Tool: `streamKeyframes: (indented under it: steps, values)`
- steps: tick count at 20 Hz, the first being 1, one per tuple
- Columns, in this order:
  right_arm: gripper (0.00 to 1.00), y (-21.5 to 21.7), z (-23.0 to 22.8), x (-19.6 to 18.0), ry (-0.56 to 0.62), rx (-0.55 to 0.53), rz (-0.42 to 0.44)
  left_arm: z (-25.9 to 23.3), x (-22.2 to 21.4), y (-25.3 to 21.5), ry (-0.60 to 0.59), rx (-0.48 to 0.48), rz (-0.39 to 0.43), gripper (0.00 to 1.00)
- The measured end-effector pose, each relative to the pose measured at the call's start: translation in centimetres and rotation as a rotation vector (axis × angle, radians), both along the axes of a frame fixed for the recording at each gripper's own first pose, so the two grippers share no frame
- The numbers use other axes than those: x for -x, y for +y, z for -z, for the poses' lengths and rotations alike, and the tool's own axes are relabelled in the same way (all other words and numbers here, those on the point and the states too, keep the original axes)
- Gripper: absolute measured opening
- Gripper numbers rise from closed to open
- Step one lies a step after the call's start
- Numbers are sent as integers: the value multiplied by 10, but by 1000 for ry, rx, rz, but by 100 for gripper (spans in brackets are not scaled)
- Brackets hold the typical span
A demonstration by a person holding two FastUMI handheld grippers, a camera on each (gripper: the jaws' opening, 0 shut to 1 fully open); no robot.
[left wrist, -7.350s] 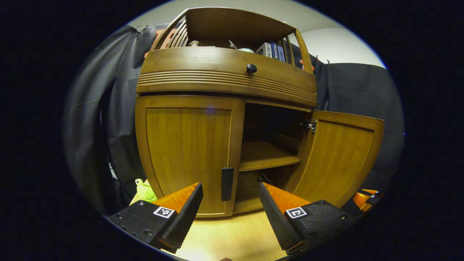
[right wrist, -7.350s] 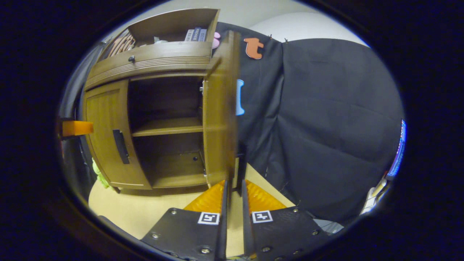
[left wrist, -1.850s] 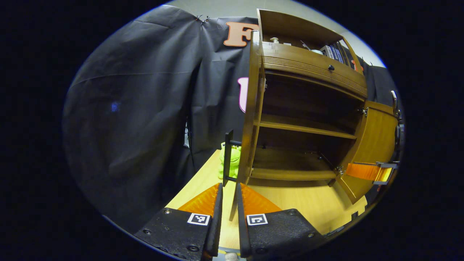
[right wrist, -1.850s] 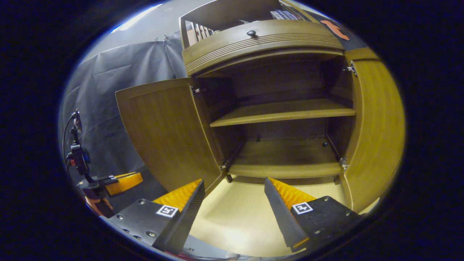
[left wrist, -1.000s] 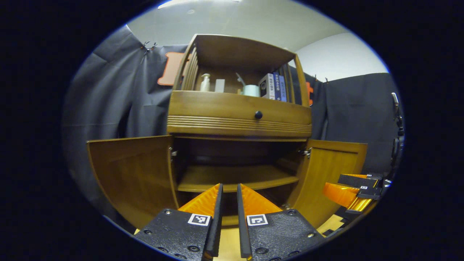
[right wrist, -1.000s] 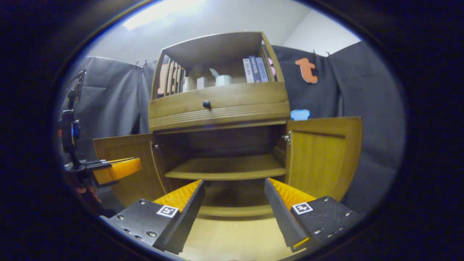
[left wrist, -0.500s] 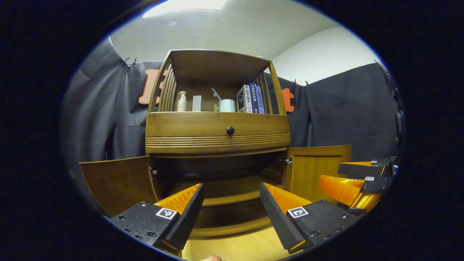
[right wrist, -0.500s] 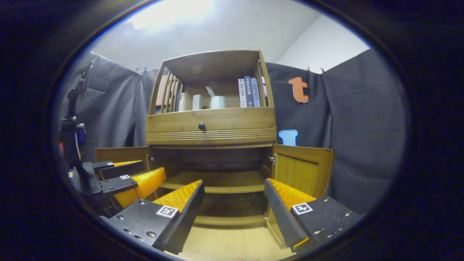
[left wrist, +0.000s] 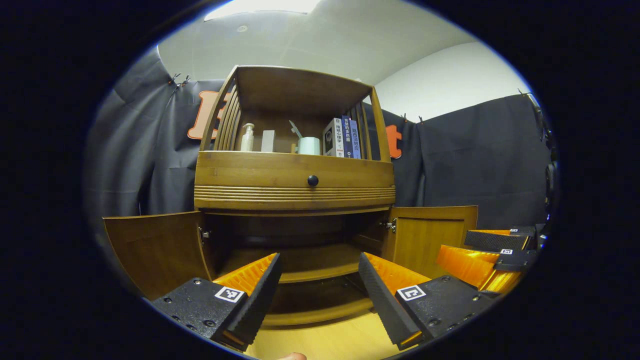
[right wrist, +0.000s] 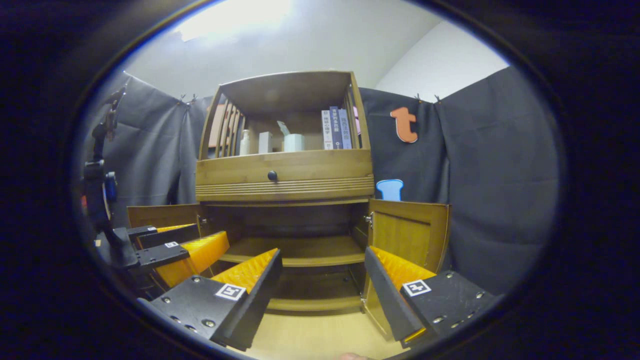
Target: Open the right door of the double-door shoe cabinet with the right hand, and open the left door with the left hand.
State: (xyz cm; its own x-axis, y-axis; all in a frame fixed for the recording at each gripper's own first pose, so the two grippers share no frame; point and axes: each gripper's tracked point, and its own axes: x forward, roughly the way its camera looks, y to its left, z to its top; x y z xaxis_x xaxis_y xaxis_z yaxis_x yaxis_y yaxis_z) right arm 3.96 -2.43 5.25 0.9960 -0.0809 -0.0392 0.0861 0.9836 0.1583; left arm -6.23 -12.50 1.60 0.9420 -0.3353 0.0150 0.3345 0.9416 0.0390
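The wooden shoe cabinet (left wrist: 250, 175) (right wrist: 320, 172) stands straight ahead with both lower doors swung wide. Its left door (left wrist: 150, 247) (right wrist: 160, 215) points out to the left, and its right door (left wrist: 430, 232) (right wrist: 407, 232) points out to the right. The inner shelf (left wrist: 305, 262) (right wrist: 295, 250) is bare. My left gripper (left wrist: 318, 258) hangs open in front of the opening, apart from both doors, nothing between its fingers. My right gripper (right wrist: 322, 252) is open too and holds nothing. Each one appears beside the other: right gripper (left wrist: 452, 246), left gripper (right wrist: 212, 232).
A drawer with a black knob (left wrist: 313, 180) sits above the doors. The top shelf holds a bottle (left wrist: 246, 137), a cup (left wrist: 309, 145) and books (left wrist: 342, 137). Light wooden floor (left wrist: 325, 342) lies in front of the cabinet. Black cloth hangs behind and on both sides.
The left door, shut earlier, now stands wide open. My left gripper let go of its handle, drew back and opened. Over the last half second both views barely shifted.
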Motion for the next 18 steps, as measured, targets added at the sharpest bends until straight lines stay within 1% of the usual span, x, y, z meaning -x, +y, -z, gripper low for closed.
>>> streamKeyframes:
  steps: [2, 3, 4, 8, 9, 10, 11, 14, 16, 18]
  values:
    - [98, 3, 3, 2, 5, -9, -7, 0, -1, 3, 2, -4, -3, 96]
    - [93, 5, 4, 2, 4, -16, -11, 0, -1, 3, 4, -6, 0, 96]
    - [98, 7, 5, 3, 4, -23, -15, 2, 0, 4, 9, -5, 3, 96]
    - [98, 12, 5, 8, -3, -50, -13, 5, 2, 0, 21, 4, 40, 95]
    - [100, 12, 5, 10, -2, -57, -7, 7, 3, -3, 25, 4, 55, 96]
    - [98, 12, 6, 13, 0, -65, 1, 9, 4, -6, 28, 2, 71, 96]
    - [100, 11, 8, 17, 5, -75, 13, 12, 5, -10, 33, 1, 89, 96]
    - [99, -1, 14, 34, 15, -96, 68, 23, 12, -31, 64, 3, 159, 96]
    - [99, -18, 15, 47, 17, -89, 127, 28, 17, -53, 76, 13, 219, 96]
    - [100, -38, 15, 60, 22, -68, 171, 32, 23, -75, 87, 22, 258, 94]
